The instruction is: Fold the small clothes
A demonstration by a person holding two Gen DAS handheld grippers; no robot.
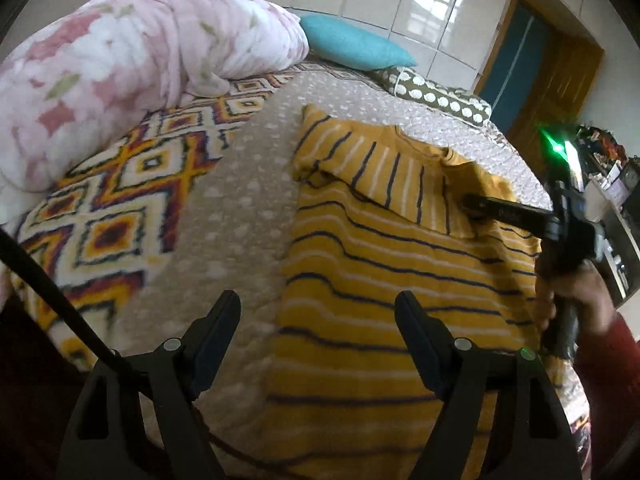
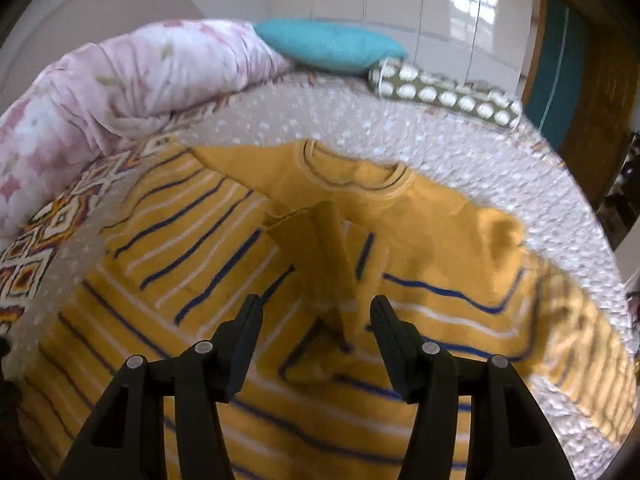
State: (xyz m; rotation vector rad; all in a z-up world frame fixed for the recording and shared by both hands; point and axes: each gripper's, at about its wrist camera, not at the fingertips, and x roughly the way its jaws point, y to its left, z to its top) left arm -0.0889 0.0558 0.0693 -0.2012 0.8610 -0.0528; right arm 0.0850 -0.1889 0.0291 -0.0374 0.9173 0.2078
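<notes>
Both grippers, left (image 1: pixel 318 312) and right (image 2: pixel 316 316), are gaping empty over the striped shirt (image 2: pixel 400 220); its sleeve is lying folded at eleven o'clock.

Your shirt (image 2: pixel 328 208) is soft knitted cloth, matt mustard with thin navy and white stripes and a ribbed neck band. Under it the bedspread (image 1: pixel 240 184) is quilted cloth, matt, its surface puckered and dotted. The patterned blanket (image 1: pixel 120 200) beside it looks fleecy and napped. The pink floral quilt (image 1: pixel 120 60) is plush, fluffy cloth. The teal pillow (image 2: pixel 324 44) has a fine, dull weave; the spotted bolster (image 2: pixel 444 96) is printed cloth. Both your grippers, left (image 1: pixel 318 314) and right (image 2: pixel 316 318), are matt black plastic with small bright metal pins. The wardrobe doors (image 1: pixel 420 4) are glossy and mirror the window. The door frame (image 1: pixel 560 80) is brown wood.
</notes>
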